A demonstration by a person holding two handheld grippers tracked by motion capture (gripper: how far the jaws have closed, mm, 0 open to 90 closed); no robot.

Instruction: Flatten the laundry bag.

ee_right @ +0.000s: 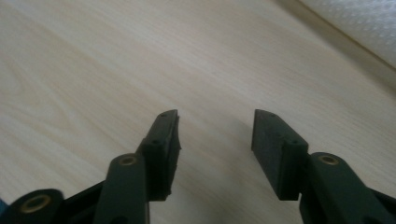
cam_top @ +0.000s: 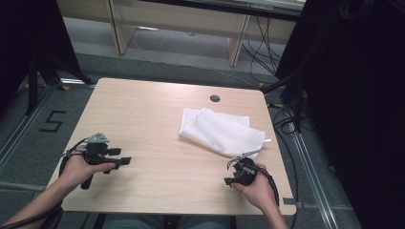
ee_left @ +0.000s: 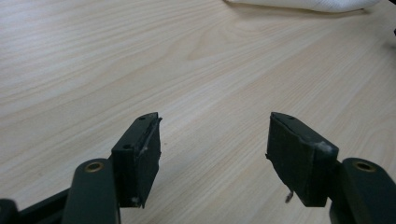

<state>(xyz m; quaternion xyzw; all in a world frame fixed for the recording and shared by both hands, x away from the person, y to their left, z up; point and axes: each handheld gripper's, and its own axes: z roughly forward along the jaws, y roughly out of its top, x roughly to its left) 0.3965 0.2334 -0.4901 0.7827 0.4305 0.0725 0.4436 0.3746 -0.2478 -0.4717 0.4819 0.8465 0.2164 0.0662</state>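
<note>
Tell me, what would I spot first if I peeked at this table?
The white cloth, loosely folded on the far right part of the wooden table. Next, two black grippers held over the near edge: the left gripper at the left, the right gripper just short of the cloth, both open and empty.

Your high view looks forward and down from above your side of the table (cam_top: 157,109), far enough back to take in the whole top and the floor beyond. Your left gripper view rides low and close over the wood, looking along its own jaws toward the white cloth (ee_left: 303,3) at the frame's upper right. Your right gripper view sits nearer still, with the same cloth (ee_right: 359,23) in its upper right corner. All three share that cloth (cam_top: 222,131) and the table.
</note>
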